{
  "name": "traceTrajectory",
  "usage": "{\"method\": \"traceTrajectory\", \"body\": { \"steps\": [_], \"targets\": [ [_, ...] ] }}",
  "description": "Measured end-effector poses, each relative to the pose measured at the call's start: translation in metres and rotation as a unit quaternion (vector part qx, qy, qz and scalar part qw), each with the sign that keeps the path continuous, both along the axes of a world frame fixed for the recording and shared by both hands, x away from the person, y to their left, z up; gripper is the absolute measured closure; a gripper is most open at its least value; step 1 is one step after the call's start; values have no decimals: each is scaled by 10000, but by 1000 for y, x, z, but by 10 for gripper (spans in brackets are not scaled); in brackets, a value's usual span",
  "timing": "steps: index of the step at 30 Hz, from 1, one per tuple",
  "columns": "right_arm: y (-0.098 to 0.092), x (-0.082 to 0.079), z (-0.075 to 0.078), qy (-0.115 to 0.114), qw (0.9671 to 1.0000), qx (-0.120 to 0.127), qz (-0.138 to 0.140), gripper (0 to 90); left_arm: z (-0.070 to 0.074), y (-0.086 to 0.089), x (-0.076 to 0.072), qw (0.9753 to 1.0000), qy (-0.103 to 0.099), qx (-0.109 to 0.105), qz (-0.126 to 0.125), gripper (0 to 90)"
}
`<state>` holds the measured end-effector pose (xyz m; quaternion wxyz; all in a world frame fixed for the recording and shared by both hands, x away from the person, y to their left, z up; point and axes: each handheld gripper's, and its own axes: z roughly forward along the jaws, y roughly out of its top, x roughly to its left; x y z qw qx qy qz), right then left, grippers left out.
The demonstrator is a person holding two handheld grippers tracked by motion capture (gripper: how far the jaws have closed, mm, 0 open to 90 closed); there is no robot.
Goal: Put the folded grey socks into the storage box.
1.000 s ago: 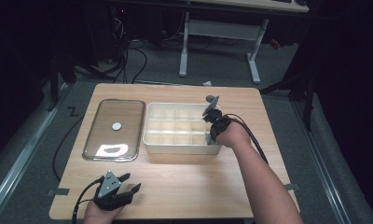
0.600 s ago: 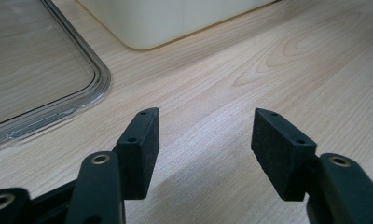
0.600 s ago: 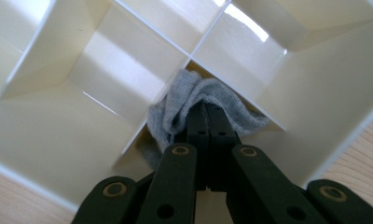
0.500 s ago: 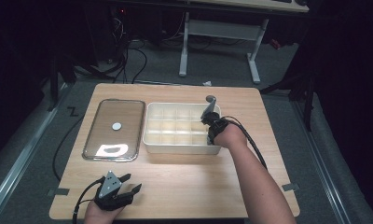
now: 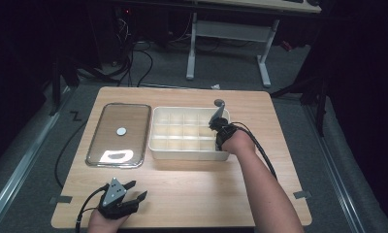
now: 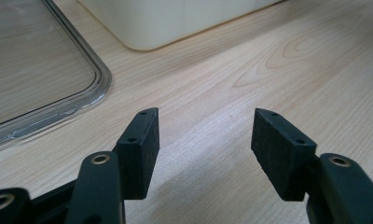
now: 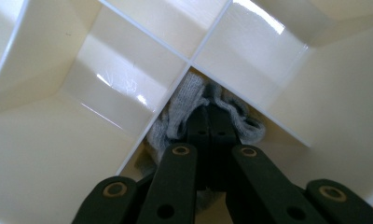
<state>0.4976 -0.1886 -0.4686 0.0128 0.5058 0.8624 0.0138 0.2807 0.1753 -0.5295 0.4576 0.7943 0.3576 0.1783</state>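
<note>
- Left gripper (image 5: 134,191), at 7 o'clock of the high view: black body, grey three-cornered plate on top, black cable trailing off toward 8 o'clock.
- Left gripper view: two black jaws, flat rectangular pads (image 6: 139,151) with small screw holes; brass-ringed rivets on the black linkage arms.
- Right gripper (image 5: 216,122), at 3 o'clock of centre: black, grey plate, black cable looping along the forearm.
- Right gripper view: same black links, brass-ringed rivets, plain holes below.
- Forearms bare; no sleeves visible.
</note>
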Motion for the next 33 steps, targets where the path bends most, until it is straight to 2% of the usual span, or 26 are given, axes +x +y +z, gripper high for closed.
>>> {"method": "traceTrajectory", "body": {
  "steps": [1, 2, 4, 5, 7, 20, 29, 33],
  "targets": [
    [-1, 0, 0, -34, 10000, 12, 39, 900, 0, 1, 0, 10000, 9, 13, -3, 424],
    [-1, -2, 0, -19, 10000, 21, -55, 900, 0, 1, 0, 10000, -8, 1, 11, 423],
    [-3, -2, 0, -80, 9999, 70, 28, 900, 0, 1, 0, 10000, -14, 4, 19, 423],
    [-3, -2, 0, -87, 9999, 94, -36, 900, 0, 2, 0, 10000, -9, 0, 19, 424],
    [-4, -2, 1, -105, 9999, 88, 37, 900, 0, 2, 1, 10000, -7, 1, 17, 423],
    [-3, -5, 7, -182, 9998, 33, 24, 898, 0, 1, 1, 10000, -9, -1, 11, 423],
    [-5, -7, 18, -226, 9997, 59, 11, 847, 0, 1, 1, 10000, -2, 12, -2, 422],
    [-5, -7, 24, -327, 9994, 127, -1, 840, 0, 1, 1, 10000, -5, 11, -3, 422]
  ]
}}
